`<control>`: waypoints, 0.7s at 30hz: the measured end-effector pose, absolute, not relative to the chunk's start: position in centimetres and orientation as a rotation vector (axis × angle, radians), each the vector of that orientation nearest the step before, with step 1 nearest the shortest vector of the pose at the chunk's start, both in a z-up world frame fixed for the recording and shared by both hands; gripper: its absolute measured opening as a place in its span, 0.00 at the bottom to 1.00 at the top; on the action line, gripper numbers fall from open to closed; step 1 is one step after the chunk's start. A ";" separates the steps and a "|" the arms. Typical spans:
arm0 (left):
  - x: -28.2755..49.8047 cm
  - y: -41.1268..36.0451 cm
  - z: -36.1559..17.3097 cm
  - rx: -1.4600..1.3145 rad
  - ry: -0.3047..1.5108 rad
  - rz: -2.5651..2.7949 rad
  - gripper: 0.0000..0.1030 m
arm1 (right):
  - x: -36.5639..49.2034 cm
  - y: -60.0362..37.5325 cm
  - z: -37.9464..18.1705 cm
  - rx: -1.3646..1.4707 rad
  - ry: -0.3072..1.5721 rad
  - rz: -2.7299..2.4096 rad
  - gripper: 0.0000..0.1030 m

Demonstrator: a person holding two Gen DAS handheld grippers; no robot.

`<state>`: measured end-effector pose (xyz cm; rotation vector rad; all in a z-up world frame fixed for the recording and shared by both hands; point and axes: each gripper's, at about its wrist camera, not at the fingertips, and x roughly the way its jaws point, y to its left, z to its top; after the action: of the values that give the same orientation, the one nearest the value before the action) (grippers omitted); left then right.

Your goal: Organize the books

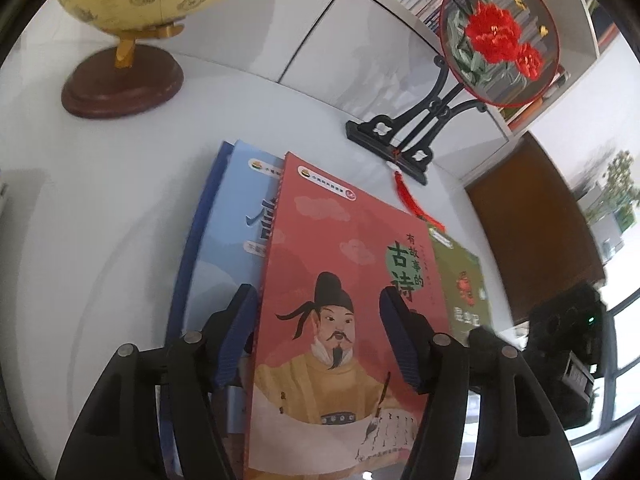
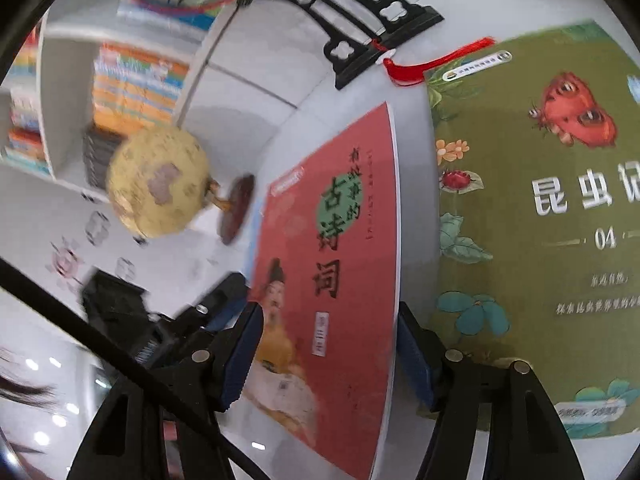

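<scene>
- The red book (image 1: 344,312) lies face up on the white worktop (image 1: 100,220), at 6 o'clock in both my wrist views. It sits on top of a blue book (image 1: 236,240), offset toward 3 o'clock, so the blue cover shows as a strip along its 9 o'clock edge.
- My left claw (image 1: 320,344) straddles the red book near its lower end. The pads (image 1: 240,336) stand clear on either side, so it is open and grips nothing. That spread looks wide enough to take the book by its edges.
- My right claw (image 2: 328,356) frames the same red cover from the other side, also open. Its 3 o'clock pad is just beside the book's edge, but I cannot tell whether it touches.
- The green book (image 2: 532,240) lies flat, just beside the red one at 3 o'clock, not yet stacked. I judge it is the one left to gather.
- The pile is untidy, so squaring the covers seems the step in hand.
- Farther out, at 1 o'clock from the books in the left view, the embroidered fan (image 1: 500,36) stands on its black stand (image 1: 400,136), and its red tassel (image 1: 416,200) touches the green book's corner. It could snag if that book slides.
- The globe (image 1: 132,20) stands well apart at 11 o'clock, and the bookshelf (image 1: 568,32) fills the background.
</scene>
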<state>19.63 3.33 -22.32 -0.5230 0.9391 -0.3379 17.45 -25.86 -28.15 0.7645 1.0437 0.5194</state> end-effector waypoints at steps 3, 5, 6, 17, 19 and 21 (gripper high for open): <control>19.4 3.2 -22.7 -0.587 0.940 -0.387 0.58 | 16.7 -27.6 -27.9 0.889 0.943 0.545 0.60; 19.3 2.6 -22.6 -0.572 0.935 -0.387 0.58 | 16.3 -28.3 -27.5 0.866 0.913 0.513 0.43; 19.2 2.5 -22.5 -0.569 0.934 -0.384 0.58 | 16.3 -28.3 -27.4 0.834 0.924 0.499 0.39; 19.5 1.6 -22.9 -0.730 0.914 -0.465 0.58 | 16.0 -27.8 -27.3 0.644 0.946 0.424 0.13; 19.5 0.7 -22.8 -0.650 0.924 -0.426 0.55 | 15.9 -27.7 -27.6 0.656 0.951 0.425 0.13; 19.4 0.6 -22.8 -0.644 0.914 -0.420 0.48 | 15.8 -27.7 -27.6 0.651 0.947 0.427 0.11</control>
<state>19.38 0.61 -22.81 -0.6435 0.9142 -0.4203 15.80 -27.68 -27.59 0.6513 0.9474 0.4268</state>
